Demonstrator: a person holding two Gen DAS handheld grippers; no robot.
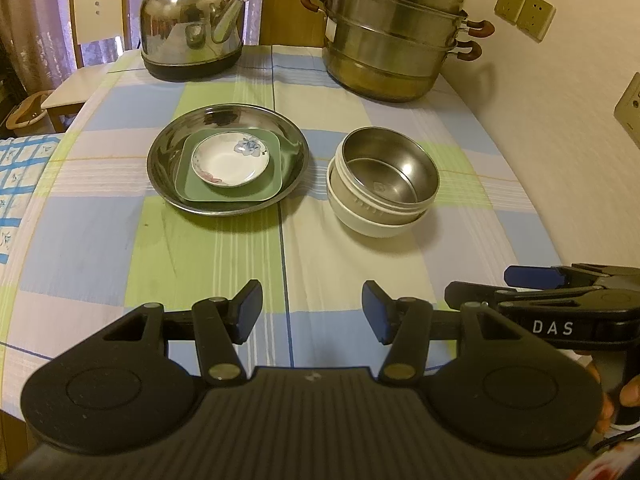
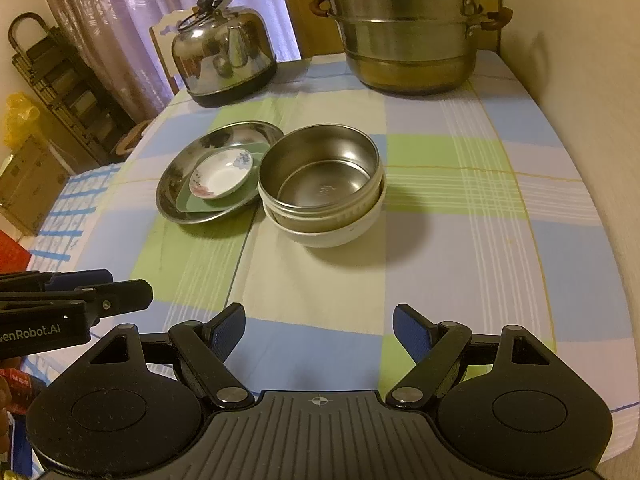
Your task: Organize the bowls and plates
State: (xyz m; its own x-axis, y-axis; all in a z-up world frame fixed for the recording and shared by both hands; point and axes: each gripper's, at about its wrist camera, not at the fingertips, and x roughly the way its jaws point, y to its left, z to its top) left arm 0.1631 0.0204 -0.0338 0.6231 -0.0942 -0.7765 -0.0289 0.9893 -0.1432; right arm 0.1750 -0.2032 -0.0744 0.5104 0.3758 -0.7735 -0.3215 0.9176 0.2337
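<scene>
A steel plate (image 1: pixel 168 172) holds a green square plate (image 1: pixel 192 192) with a small white flowered dish (image 1: pixel 224 164) on top. To its right a steel bowl (image 1: pixel 396 168) is nested, tilted, in a white bowl (image 1: pixel 372 224). The same stacks show in the right wrist view: steel plate (image 2: pixel 176 196), green plate (image 2: pixel 188 204), dish (image 2: pixel 220 176), steel bowl (image 2: pixel 320 176), white bowl (image 2: pixel 332 236). My left gripper (image 1: pixel 312 312) is open and empty over the near table. My right gripper (image 2: pixel 318 332) is open and empty, also well short of the bowls.
A steel kettle (image 1: pixel 192 28) and a stacked steamer pot (image 1: pixel 396 36) stand at the table's far edge. A wall (image 1: pixel 560 128) runs along the right side. A chair (image 1: pixel 96 12) stands at the far left. The checked cloth (image 1: pixel 224 256) covers the table.
</scene>
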